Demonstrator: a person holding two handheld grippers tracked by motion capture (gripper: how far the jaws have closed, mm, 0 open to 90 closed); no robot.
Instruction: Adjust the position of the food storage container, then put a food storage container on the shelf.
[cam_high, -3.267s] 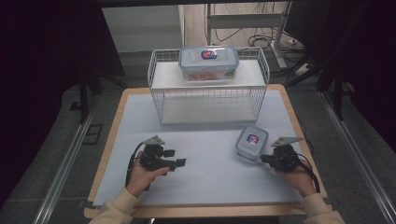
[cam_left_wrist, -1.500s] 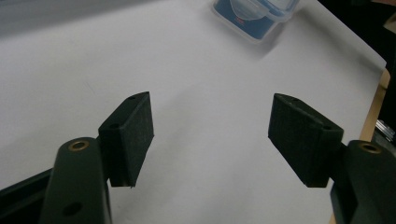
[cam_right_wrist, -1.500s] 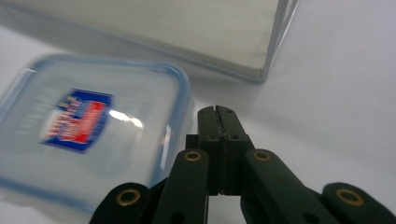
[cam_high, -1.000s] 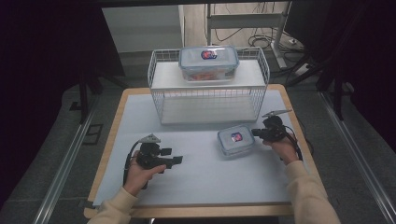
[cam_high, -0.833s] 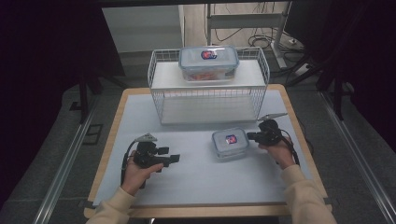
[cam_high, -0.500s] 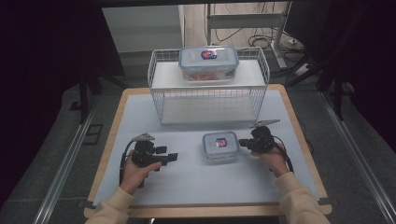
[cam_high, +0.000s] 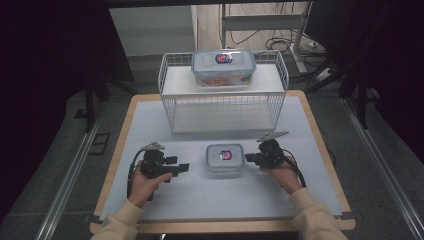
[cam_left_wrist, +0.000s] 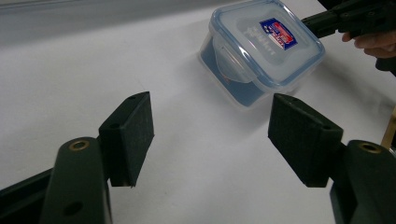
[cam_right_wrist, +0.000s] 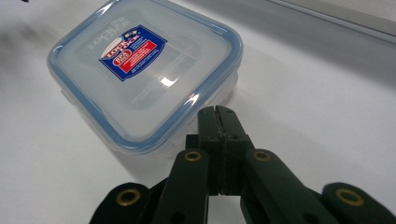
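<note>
From the high view, a small lidded box (cam_high: 225, 158) sits on the table (cam_high: 150, 125) between the two hands, just in front of a wire rack (cam_high: 223, 102) that carries a bigger box (cam_high: 223, 66). The right gripper (cam_high: 251, 158) touches the small box's right side; the step looks like a sideways push, best kept low and square so the box slides without turning. Bare table lies to the left and toward the person.

In the left gripper view, the left gripper (cam_left_wrist: 210, 135) has its jaws spread wide, the small box (cam_left_wrist: 264, 49) ahead and apart.

In the right gripper view, the right gripper (cam_right_wrist: 218, 116) has jaws pressed together, tips against the small box's wall (cam_right_wrist: 144, 70).
</note>
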